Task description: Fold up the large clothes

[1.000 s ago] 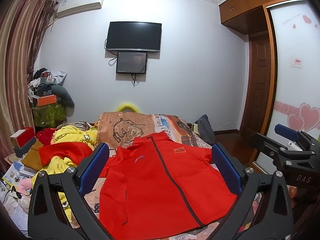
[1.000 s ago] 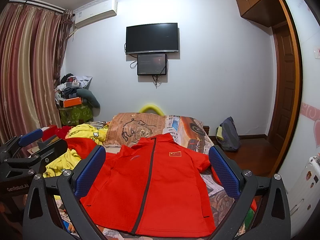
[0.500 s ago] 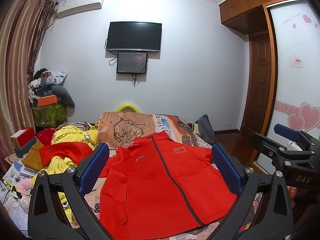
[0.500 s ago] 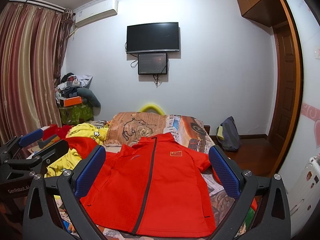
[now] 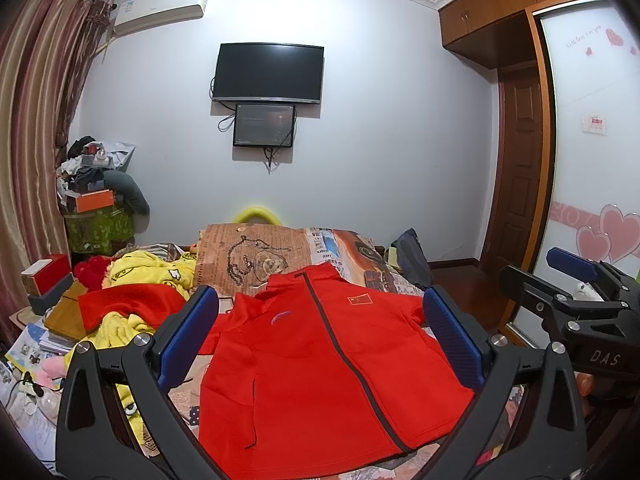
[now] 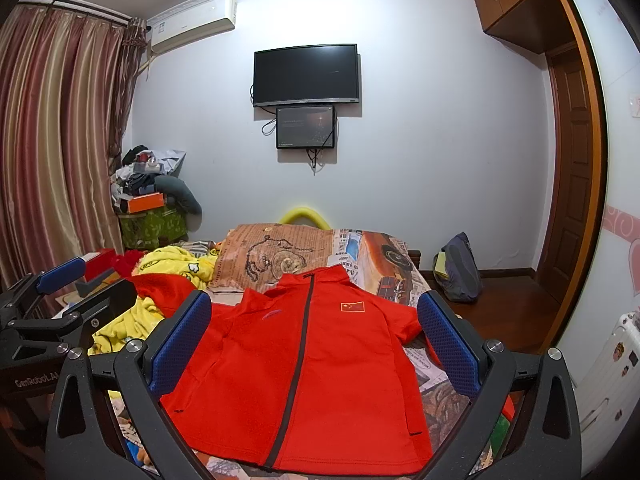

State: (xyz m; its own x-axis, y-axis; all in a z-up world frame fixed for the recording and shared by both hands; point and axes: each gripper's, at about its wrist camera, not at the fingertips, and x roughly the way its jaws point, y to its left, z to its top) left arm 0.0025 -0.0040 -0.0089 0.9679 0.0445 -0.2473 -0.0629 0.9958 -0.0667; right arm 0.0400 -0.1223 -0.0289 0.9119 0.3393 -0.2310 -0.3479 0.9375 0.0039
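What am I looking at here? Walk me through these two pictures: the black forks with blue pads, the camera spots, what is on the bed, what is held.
There is no robot. A person holds a two-finger gripper in each hand, and a fisheye camera on each one looks forward along its fingers. One picture comes from the left gripper, the other from the right gripper. The blue pads are the fingertips. Each view also catches the other gripper at its edge. Both grippers stand open above the bed and hold nothing. On it a red zip jacket lies spread front up, not yet folded. Beside it is a pile of yellow and red clothes.
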